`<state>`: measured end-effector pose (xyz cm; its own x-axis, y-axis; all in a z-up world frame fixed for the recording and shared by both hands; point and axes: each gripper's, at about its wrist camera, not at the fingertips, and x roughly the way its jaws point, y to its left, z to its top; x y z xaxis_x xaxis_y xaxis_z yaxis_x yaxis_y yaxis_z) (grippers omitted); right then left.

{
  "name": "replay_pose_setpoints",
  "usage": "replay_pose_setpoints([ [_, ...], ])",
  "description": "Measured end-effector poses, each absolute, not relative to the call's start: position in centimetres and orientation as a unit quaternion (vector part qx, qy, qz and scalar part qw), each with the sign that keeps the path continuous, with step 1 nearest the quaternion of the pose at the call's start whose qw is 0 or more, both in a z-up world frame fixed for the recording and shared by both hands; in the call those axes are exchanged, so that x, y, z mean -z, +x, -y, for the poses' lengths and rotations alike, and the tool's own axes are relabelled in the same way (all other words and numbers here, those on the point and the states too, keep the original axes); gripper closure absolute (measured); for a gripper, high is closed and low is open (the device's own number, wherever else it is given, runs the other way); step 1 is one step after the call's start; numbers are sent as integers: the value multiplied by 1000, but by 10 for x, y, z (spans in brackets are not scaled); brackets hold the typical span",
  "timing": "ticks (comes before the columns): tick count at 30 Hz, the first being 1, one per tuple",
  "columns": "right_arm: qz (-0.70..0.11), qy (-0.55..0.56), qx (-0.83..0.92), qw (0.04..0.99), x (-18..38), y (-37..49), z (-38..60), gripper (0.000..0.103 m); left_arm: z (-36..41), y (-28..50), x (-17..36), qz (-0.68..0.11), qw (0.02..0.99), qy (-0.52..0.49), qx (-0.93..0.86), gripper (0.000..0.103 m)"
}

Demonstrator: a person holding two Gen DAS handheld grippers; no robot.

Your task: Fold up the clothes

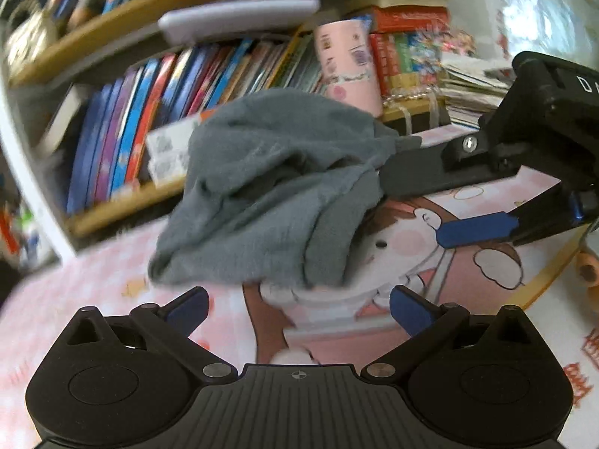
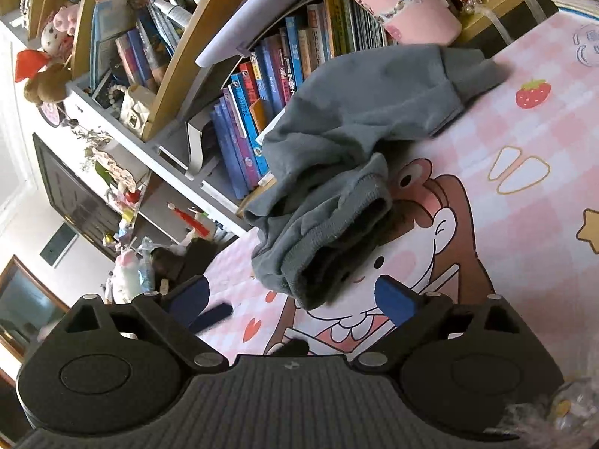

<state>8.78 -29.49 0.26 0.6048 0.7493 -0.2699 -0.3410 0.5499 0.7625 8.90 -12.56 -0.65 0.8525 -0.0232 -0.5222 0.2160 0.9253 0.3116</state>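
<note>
Crumpled grey garment (image 2: pixel 337 142), heaped, cuffs showing

A crumpled garment (image 1: pixel 269 194) lies on the desk (image 1: pixel 486 273), toward its far edge, just before a bookshelf (image 1: pixel 149 119) that stands behind the desk. The left claw (image 1: pixel 297 310) sits near of the garment, and the right claw (image 1: pixel 408 202) reaches in from the right, beside the garment's right edge.

bright daylight | left view motion-blurred | right view sharp | fisheye-bent edges
</note>
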Motion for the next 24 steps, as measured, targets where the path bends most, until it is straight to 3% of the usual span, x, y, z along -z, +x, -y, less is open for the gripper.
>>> replay_pose_setpoints([
  [8,-276,343,-296,848,-5,85,300,12,170,109,21,-223,924,304,72,0],
  [12,-249,402,-265,840,-1,84,317,13,176,120,28,-222,921,316,52,1],
  [18,-266,402,-233,845,1,88,322,13,160,137,20,-239,937,254,37,36],
  [20,-268,382,-223,856,-1,87,318,13,151,141,15,-249,940,229,49,56],
  [24,-256,362,-230,867,-5,83,314,13,127,143,3,-270,945,176,60,68],
])
